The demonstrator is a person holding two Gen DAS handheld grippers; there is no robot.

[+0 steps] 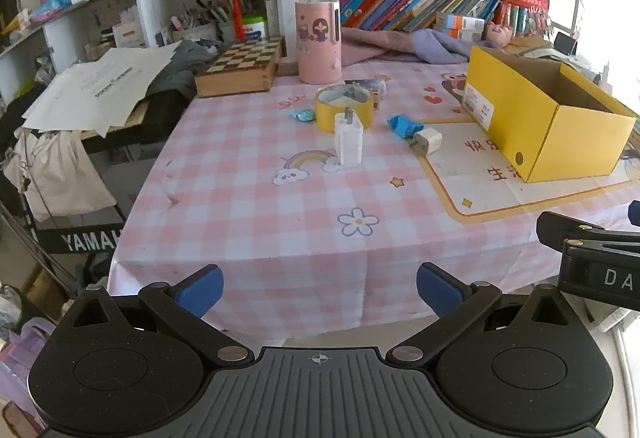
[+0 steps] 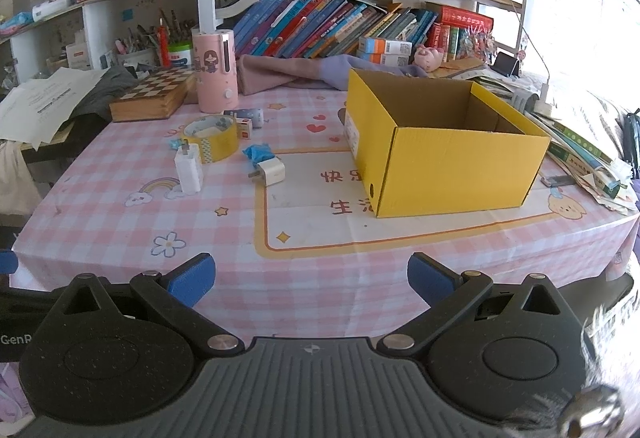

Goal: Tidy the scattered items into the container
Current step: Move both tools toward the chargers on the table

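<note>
Both hand-held grippers, left (image 1: 320, 290) and right (image 2: 310, 280), spread empty at frame bottom; yellow box (image 2: 452, 162) open-topped for scattered chargers (image 2: 188, 168).

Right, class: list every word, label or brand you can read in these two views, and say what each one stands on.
"YAMAH", cut off: black stand left of the table.
"DA", cut off: right gripper body.
"GenR", cut off: left gripper body.
"快乐", "生活", part hidden: tablecloth.
Yellow box label, book spines, papers: too small to read.
</note>
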